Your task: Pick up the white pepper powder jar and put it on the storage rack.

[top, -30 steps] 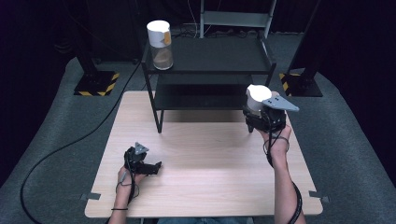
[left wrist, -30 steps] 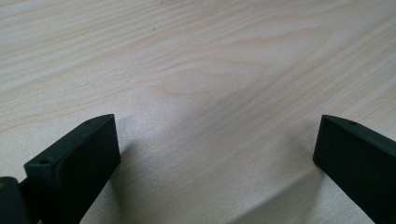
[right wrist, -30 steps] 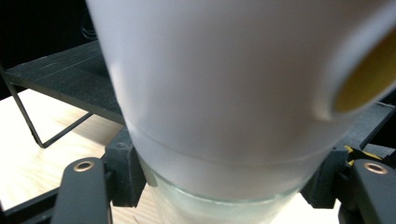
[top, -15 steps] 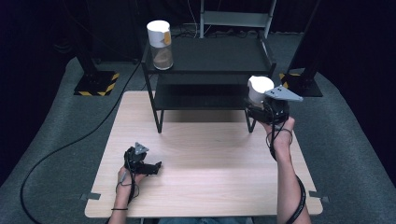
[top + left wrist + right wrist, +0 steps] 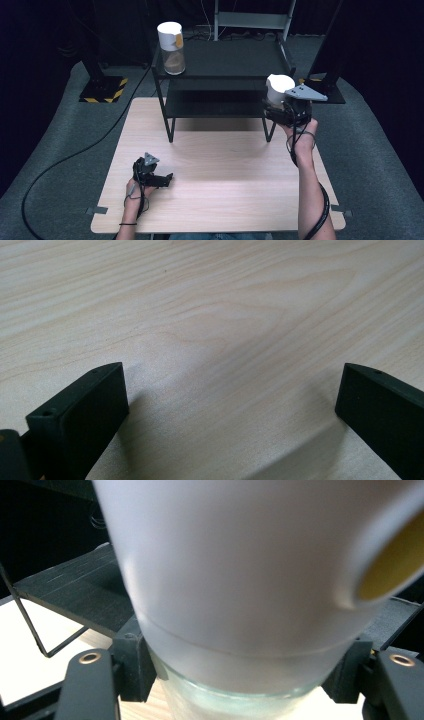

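Note:
My right gripper [image 5: 280,107] is shut on a glass jar with a tall white lid [image 5: 278,89], held in the air by the right end of the black shelf rack [image 5: 220,75]. In the right gripper view the jar [image 5: 240,580] sits close up between the jaws, its clear glass base low in the frame. A second jar with a white lid [image 5: 171,47] stands upright on the rack's top shelf at the left. My left gripper [image 5: 162,178] rests low on the wooden table [image 5: 220,195] at the front left; its jaws stand open, with bare wood [image 5: 225,340] between them.
The rack has a lower shelf [image 5: 215,102] and thin metal legs standing on the table's far half. A black cable [image 5: 65,160] runs over the grey floor at the left. A stand base with yellow-black stripes [image 5: 102,90] sits beyond the table's left corner.
My right gripper has risen with the jar and shifted slightly toward the rack's right end. The left gripper has stayed put.

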### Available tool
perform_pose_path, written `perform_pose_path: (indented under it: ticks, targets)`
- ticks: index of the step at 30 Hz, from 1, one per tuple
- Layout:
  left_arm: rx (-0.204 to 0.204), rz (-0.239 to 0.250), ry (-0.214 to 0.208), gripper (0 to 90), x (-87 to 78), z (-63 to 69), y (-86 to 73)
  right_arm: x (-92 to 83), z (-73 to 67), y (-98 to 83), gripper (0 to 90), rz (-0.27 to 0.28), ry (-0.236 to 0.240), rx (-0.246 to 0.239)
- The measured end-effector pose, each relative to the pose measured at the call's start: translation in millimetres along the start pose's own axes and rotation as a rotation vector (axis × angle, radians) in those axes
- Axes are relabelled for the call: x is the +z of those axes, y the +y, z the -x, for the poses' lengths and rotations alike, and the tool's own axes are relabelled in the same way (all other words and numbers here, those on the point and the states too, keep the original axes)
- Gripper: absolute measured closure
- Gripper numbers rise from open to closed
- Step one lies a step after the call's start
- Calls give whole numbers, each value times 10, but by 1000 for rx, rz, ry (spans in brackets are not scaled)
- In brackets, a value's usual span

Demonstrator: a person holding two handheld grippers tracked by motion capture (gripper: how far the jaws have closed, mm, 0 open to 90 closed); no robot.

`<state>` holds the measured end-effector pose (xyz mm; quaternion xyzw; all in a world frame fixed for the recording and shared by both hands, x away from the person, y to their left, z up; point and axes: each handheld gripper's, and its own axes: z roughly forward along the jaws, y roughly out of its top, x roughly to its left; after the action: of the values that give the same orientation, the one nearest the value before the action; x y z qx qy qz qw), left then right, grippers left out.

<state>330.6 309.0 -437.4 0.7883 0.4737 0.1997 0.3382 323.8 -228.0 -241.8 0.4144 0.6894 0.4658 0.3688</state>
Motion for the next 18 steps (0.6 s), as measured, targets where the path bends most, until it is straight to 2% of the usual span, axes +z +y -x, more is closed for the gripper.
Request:
perform_pose_path:
  ticks: [18]
  targets:
    - [0, 0, 0, 3, 0, -1, 0, -18, 93, 220, 299, 7, 2, 6]
